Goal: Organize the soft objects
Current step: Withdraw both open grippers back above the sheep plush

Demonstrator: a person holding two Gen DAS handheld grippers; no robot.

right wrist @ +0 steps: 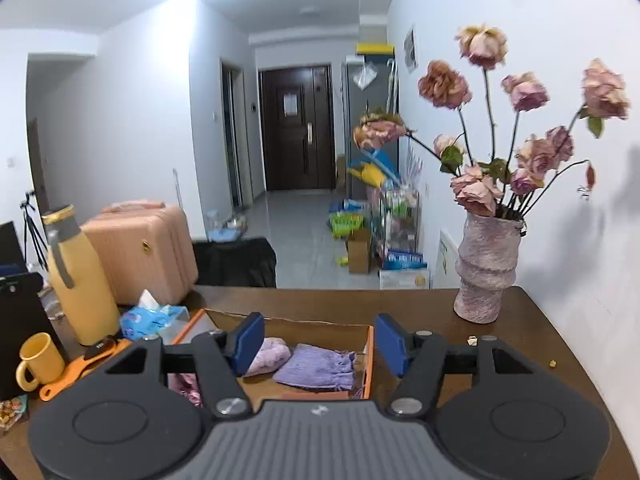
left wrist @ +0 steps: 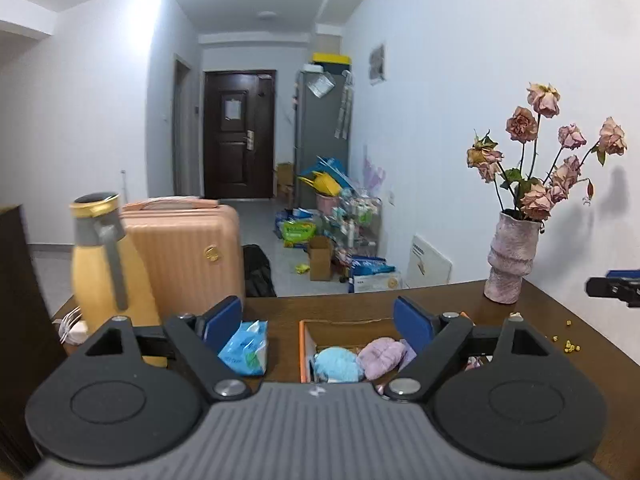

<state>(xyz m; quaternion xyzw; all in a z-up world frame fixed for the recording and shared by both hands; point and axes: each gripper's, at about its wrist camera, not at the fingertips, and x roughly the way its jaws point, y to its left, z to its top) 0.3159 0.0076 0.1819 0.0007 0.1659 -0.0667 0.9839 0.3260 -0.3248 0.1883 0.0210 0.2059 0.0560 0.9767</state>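
An open cardboard box [left wrist: 307, 326] [right wrist: 370, 354] with orange sides sits on the brown table. Inside lie a light blue soft bundle [left wrist: 336, 364], a lilac rolled cloth [left wrist: 380, 356] [right wrist: 270, 354], a purple knitted pouch [right wrist: 320, 366], and something pink [right wrist: 186, 386] at the left. My left gripper [left wrist: 318, 320] hovers above the box, jaws wide apart, nothing between them. Over the same box my right gripper [right wrist: 320, 340] is open and empty too. Its tip [left wrist: 612, 286] shows at the right edge of the left wrist view.
A yellow flask [left wrist: 104, 276] [right wrist: 78, 284], a blue tissue pack [left wrist: 246, 348] [right wrist: 154, 318], a yellow mug [right wrist: 38, 360] and an orange tool [right wrist: 80, 372] stand left of the box. A vase of dried roses [left wrist: 512, 260] [right wrist: 486, 268] is at the right by the wall. Crumbs [left wrist: 568, 346] lie nearby.
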